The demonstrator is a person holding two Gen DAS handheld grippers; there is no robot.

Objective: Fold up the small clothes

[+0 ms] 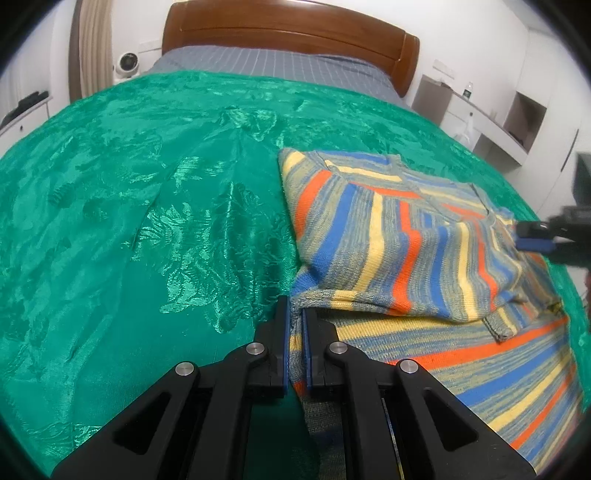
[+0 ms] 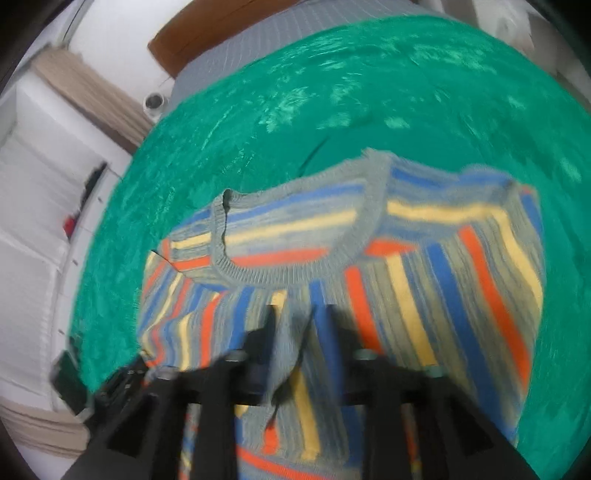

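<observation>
the striped sweater (image 1: 406, 236) lies on the green bedspread (image 1: 147, 221), on the side away from the round white fan (image 1: 127, 62) by the wall and well short of the wooden headboard (image 1: 288, 33). one part is already folded over the body, and its grey ribbed collar (image 2: 295, 273) faces the right wrist camera. the left gripper (image 1: 294, 317) has its blue pads (image 1: 284, 332) pinched on the grey edge at the sweater's near corner. the right gripper (image 2: 299, 325) appears clamped on a tuck of knit below the collar, though that view is blurred.

to fold well, i would lift both held points together, keep the edge between them taut, and carry it flat toward the headboard so the new crease runs straight and the layers do not slide.

the knit looks soft, thick and loose, in orange, blue, yellow and mottled grey bands; it will sag between grips. the bedspread is glossy, with a raised leaf pattern and shallow wrinkles, probably slippery under the wool.
</observation>
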